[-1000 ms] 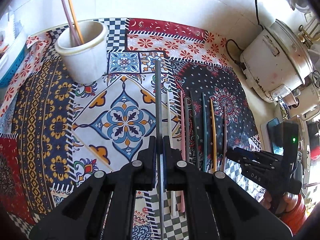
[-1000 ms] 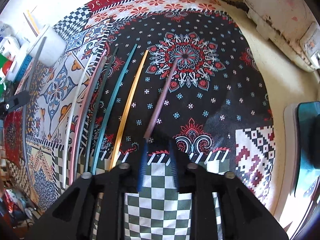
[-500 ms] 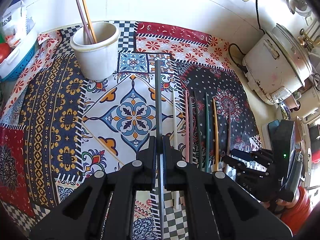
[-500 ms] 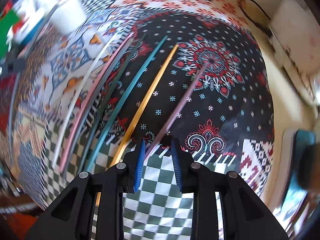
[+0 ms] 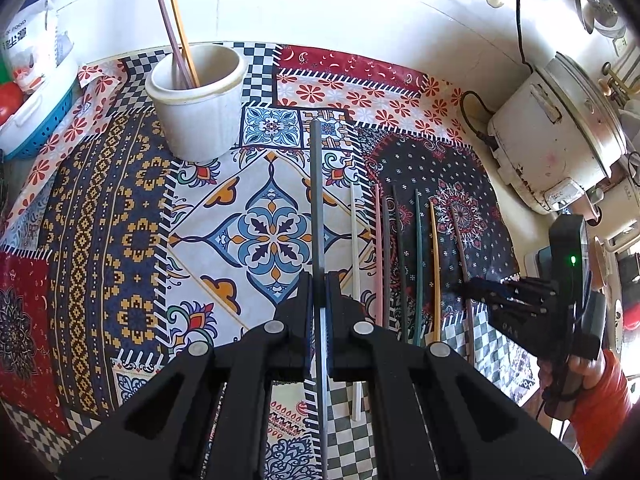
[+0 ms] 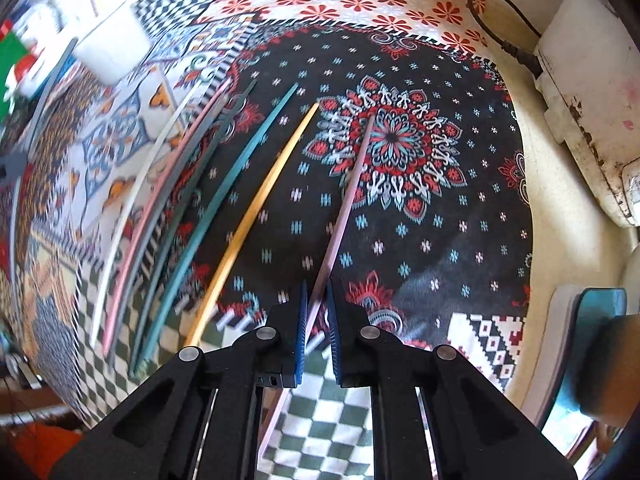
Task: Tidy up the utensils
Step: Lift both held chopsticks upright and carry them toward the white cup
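Closer now, right gripper (image 6: pixel 316 312) straddles mauve chopstick (image 6: pixel 348 204) pointing away.

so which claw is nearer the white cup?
Left. The left claw, gripping a gray chopstick, sits nearer the white cup; the right claw is at the far-right mauve chopstick.

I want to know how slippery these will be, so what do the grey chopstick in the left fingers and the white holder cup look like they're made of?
Grey chopstick: probably matte plastic or composite; even colour, no grain or shine. White round holder cup: likely plastic, slightly yellowed, dull finish, thick rolled rim; ceramic can't be ruled out.
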`<state>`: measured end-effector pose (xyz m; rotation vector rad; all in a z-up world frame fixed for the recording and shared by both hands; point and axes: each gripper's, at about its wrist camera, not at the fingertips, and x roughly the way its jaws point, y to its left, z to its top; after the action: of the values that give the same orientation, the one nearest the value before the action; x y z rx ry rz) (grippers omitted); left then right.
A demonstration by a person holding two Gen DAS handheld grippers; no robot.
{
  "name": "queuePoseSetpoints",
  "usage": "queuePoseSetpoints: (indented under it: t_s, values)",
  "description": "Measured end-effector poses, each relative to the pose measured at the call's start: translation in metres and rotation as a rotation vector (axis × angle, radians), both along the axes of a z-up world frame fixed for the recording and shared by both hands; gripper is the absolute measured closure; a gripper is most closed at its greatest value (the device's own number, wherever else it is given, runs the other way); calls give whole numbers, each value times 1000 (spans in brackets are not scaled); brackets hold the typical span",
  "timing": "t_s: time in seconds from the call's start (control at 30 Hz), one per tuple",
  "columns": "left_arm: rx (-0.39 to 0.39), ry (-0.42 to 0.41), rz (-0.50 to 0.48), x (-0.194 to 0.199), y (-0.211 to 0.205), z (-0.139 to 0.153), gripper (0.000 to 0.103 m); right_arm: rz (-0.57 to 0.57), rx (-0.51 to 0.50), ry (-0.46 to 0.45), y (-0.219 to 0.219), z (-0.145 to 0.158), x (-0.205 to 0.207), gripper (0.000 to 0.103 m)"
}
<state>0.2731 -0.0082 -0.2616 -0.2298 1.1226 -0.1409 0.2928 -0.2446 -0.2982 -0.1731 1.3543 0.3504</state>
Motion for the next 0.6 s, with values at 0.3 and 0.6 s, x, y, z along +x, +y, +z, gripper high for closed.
queuePoseSetpoints:
  t_s: [0.3, 0.6]
  values:
    - [-1, -5, -8, 3, 1, 2, 99, -15, -17, -75, 23, 2, 38, 82]
    - [7, -12, -16, 4, 2, 10, 99, -105, -11, -84, 25, -3, 48, 97]
